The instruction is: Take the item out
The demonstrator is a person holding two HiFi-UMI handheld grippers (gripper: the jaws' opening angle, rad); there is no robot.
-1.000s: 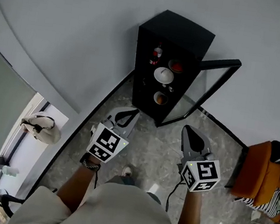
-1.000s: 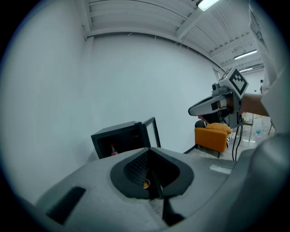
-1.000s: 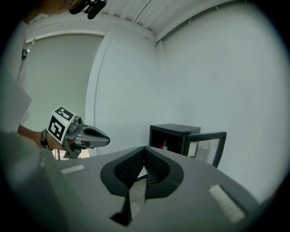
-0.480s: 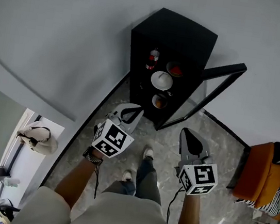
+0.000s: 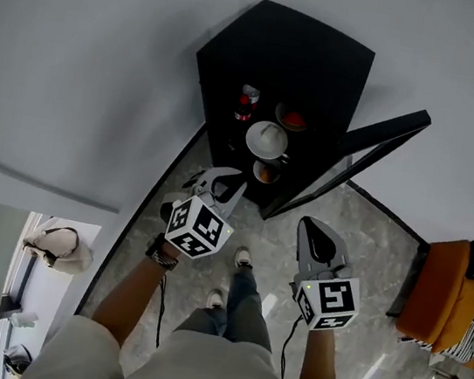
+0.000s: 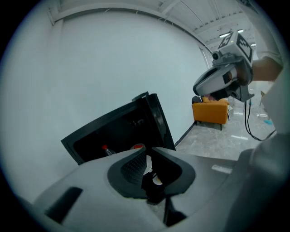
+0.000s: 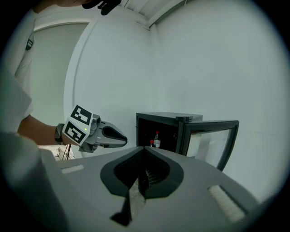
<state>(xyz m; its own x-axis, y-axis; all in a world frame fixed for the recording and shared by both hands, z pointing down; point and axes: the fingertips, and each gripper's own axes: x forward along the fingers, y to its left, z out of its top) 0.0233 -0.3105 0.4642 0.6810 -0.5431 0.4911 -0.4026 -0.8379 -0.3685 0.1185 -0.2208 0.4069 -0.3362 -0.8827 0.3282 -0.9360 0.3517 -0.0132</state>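
Note:
A black cabinet [image 5: 284, 50] stands against the white wall with its glass door [image 5: 363, 146] swung open to the right. On its shelves I see a red-capped bottle [image 5: 246, 103], a red bowl [image 5: 294, 117], a white bowl [image 5: 268, 139] and a lower bowl [image 5: 266, 172]. My left gripper [image 5: 221, 176] is in front of the cabinet's lower left; its jaws have just been opening and stand slightly apart, with nothing between them. My right gripper [image 5: 320, 226] hangs farther back near the door's foot, shut and empty. The bottle [image 7: 157, 138] also shows in the right gripper view.
An orange chair [image 5: 438, 289] stands at the right, with clutter on the floor beyond it. The grey marble floor [image 5: 369, 248] runs from the cabinet to the person's feet [image 5: 228, 276]. A pale bag [image 5: 57, 241] lies past a doorway at the left.
Both grippers have moved forward toward the cabinet, which now looks larger and nearer. The left gripper has rolled a little and its jaws have parted slightly.

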